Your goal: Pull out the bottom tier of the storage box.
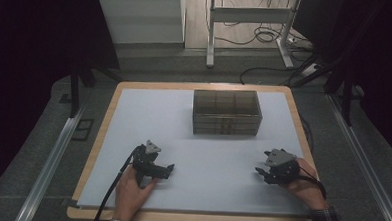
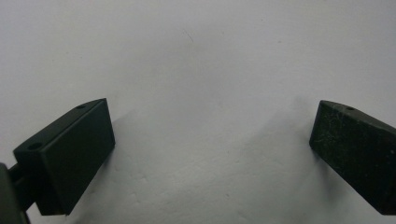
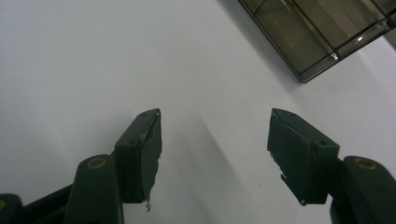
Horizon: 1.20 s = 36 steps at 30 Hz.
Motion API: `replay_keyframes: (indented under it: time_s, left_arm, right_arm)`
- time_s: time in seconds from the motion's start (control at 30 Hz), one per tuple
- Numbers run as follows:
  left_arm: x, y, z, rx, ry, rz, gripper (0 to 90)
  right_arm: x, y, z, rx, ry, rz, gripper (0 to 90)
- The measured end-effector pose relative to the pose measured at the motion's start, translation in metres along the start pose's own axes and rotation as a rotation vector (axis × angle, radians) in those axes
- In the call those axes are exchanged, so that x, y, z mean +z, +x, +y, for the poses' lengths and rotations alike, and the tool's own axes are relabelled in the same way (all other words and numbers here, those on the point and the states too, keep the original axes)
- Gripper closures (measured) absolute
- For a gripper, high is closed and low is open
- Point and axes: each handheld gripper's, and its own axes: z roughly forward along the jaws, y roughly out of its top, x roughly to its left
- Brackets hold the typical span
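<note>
Near edge: left gripper (image 1: pixel 169 168) sits low on the white sheet (image 1: pixel 212 161), jaws spread wide, nothing between them. In the left gripper view the pads are flat black blocks over bare matte sheet (image 2: pixel 201 70).

Right gripper (image 1: pixel 258 172) is at the near right, angled toward the centre. Jaws apart, moderate gap, empty; the right gripper view shows worn pad edges, with a frayed bit hanging off one.

White sheet: smooth, faintly mottled, lying flat on a light wood board (image 1: pixel 103 131).

Farther back, centre-right: clear smoked-plastic organiser box (image 1: pixel 227 112), well apart from both grippers. It is rectangular with hard corners, a grid of dividers inside, and what looks like stacked layers or drawers on the front face. Its corner shows in the right gripper view (image 3: pixel 322 32): thin glossy walls. Contents can't be made out.

Handling call: rigid, probably light, thin-walled, so brittle under a hard pinch. The glossy faces look slippery against the pads. It looks too wide for one jaw span, so take a side wall or rim edge, or trap it between both grippers at the short ends. Squeeze gently.
</note>
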Motion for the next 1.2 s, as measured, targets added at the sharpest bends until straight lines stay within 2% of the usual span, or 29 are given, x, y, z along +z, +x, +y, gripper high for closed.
replay_keyframes:
  time_s: [0.13,0.2,0.27,0.3,0.33,0.4,0.57,0.63,0.73,0.77,0.87,1.1,1.13,1.2]
  left_arm:
    - [0.0,0.0,0.0,0.0,0.0,0.0,0.0]
    - [0.0,0.0,0.0,0.0,0.0,0.0,0.0]
    - [0.0,0.0,0.0,-0.001,0.0,0.0,0.0]
    - [0.0,0.0,0.0,-0.001,0.0,0.0,0.0]
    - [0.0,0.0,0.0,0.0,0.0,0.0,0.0]
    - [0.0,0.0,0.0,-0.001,0.0,0.0,0.0]
    - [0.0,0.0,0.0,-0.001,0.0,0.0,0.0]
    - [0.0,0.0,0.0,-0.001,0.0,0.0,0.0]
    - [0.0,0.0,0.0,-0.001,0.0,0.0,0.0]
    - [0.0,0.0,0.0,-0.001,0.0,0.0,0.0]
    - [0.0,0.0,0.0,-0.001,0.0,0.0,0.0]
    - [0.0,0.0,0.0,0.0,0.0,0.0,0.0]
    - [0.0,0.0,0.0,-0.001,0.0,0.0,0.0]
    - [0.0,0.0,0.0,-0.004,0.0,0.0,0.0]
  right_arm:
    - [0.005,0.003,0.006,-0.049,0.002,-0.049,39.1]
    - [0.005,0.004,0.007,-0.059,0.0,-0.049,39.6]
    - [0.008,0.006,0.01,-0.088,-0.004,-0.076,41.2]
    - [0.008,0.006,0.01,-0.088,-0.004,-0.076,41.2]
    - [0.009,0.008,0.013,-0.114,-0.006,-0.093,42.3]
    - [0.01,0.008,0.014,-0.124,-0.005,-0.102,42.7]
    - [0.015,0.014,0.022,-0.206,-0.01,-0.155,43.7]
    - [0.017,0.016,0.023,-0.218,-0.005,-0.165,43.7]
    - [0.023,0.02,0.027,-0.273,0.001,-0.203,43.7]
    - [0.023,0.02,0.027,-0.273,0.001,-0.203,43.7]
    - [0.029,0.023,0.032,-0.32,0.015,-0.232,44.6]
    - [0.038,0.029,0.039,-0.367,0.014,-0.271,44.8]
    - [0.042,0.032,0.042,-0.38,0.019,-0.29,44.8]
    - [0.043,0.032,0.042,-0.393,0.023,-0.293,44.8]
